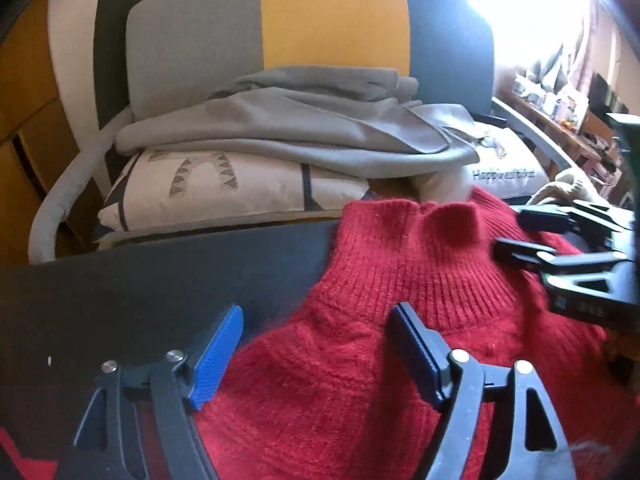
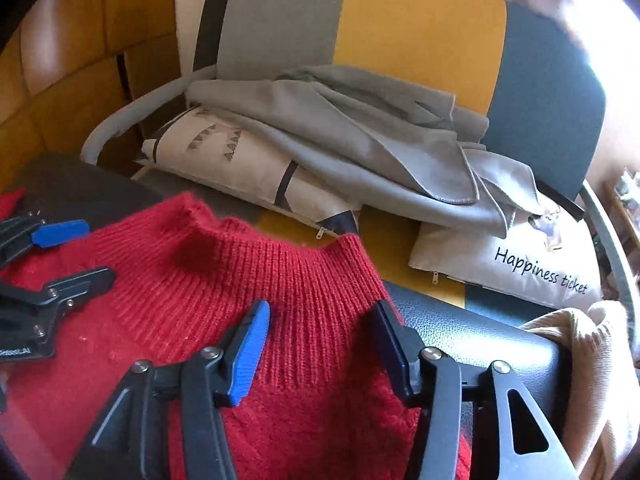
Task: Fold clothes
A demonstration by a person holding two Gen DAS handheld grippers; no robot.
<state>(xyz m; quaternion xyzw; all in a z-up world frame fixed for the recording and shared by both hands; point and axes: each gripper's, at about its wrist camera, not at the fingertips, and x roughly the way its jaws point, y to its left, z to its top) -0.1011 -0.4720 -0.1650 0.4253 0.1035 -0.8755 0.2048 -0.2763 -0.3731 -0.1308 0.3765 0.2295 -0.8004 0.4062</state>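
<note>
while both claws gape, red sweater (image 1: 400, 320) lies beneath — ungripped.

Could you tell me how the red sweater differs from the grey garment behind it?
The red sweater is a fuzzy ribbed knit spread on the dark surface; the grey garment is smooth cloth. The red sweater lies under both open grippers; the grey garment sits bunched atop the cushions on the chair.

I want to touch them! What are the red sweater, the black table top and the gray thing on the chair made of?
The red sweater looks like fuzzy knitted wool or acrylic: ribbed collar, fluffy hairs. The black table top looks like leather or faux leather: a pebbled grain with a soft shine. The gray garment looks like smooth, matte woven or fleece cloth, draping in soft folds; which one, I cannot tell.
</note>
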